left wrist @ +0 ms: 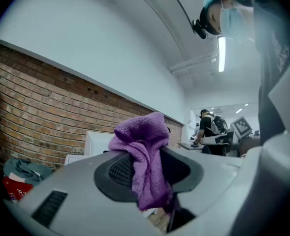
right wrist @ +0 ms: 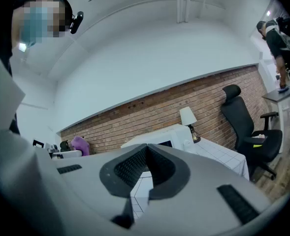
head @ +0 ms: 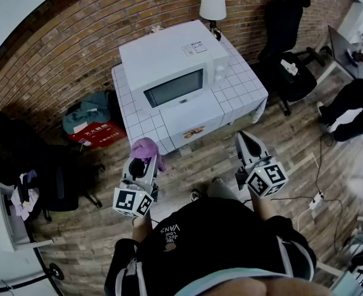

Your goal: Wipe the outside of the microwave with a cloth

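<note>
White microwave (head: 175, 73), door shut, sits on the white tiled table (head: 240, 82) on the far side. Purple cloth (head: 146, 148) is all bunched up, pinched in the left gripper (left wrist: 145, 167), nearer and well apart from it.

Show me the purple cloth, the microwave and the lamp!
purple cloth (left wrist: 144, 146), left gripper view, its middle fold.
microwave (head: 169, 57), head view, its white top.
lamp (head: 212, 4), head view, its shade.

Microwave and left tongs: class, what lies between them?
In the head view, only the front edge of the white tiled table separates the microwave from the left tongs, shut on the purple cloth.
</note>
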Available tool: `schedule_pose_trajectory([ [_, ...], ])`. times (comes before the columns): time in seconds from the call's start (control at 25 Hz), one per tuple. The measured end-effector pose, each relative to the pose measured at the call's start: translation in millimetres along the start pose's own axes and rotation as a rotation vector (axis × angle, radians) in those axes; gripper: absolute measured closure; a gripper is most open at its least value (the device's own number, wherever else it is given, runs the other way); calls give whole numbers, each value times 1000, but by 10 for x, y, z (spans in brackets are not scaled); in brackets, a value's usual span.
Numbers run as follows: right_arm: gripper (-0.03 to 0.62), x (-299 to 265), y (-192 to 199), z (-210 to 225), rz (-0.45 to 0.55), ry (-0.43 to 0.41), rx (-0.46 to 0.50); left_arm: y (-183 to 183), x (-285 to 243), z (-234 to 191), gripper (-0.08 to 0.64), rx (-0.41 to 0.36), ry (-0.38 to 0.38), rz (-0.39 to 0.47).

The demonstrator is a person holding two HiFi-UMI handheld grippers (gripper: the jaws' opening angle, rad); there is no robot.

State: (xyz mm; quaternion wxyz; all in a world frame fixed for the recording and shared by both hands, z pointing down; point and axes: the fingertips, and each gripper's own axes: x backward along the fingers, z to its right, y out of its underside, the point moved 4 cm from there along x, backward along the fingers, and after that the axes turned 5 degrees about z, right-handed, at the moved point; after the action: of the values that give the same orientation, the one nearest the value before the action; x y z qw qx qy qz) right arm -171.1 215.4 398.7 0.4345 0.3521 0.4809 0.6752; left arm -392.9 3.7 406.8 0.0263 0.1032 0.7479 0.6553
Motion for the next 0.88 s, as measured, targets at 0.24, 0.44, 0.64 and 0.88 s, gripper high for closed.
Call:
schedule_pose_trajectory([
  [0.24,589,-216,-17,167,2,17,1,21,-218,-93,419,1,-2,1],
  [0.44,589,-505,-49,390,3,9,-18,17,-503,-194,419,-1,-14,9],
  [0.64,589,-873,-123,647,-5,-24,-21,-3,-883,-328,419,-7,-49,18],
  [0.88,589,-1347,-185,971,-25,-93,-18,3,-1299,-463,419,-36,-101,39],
])
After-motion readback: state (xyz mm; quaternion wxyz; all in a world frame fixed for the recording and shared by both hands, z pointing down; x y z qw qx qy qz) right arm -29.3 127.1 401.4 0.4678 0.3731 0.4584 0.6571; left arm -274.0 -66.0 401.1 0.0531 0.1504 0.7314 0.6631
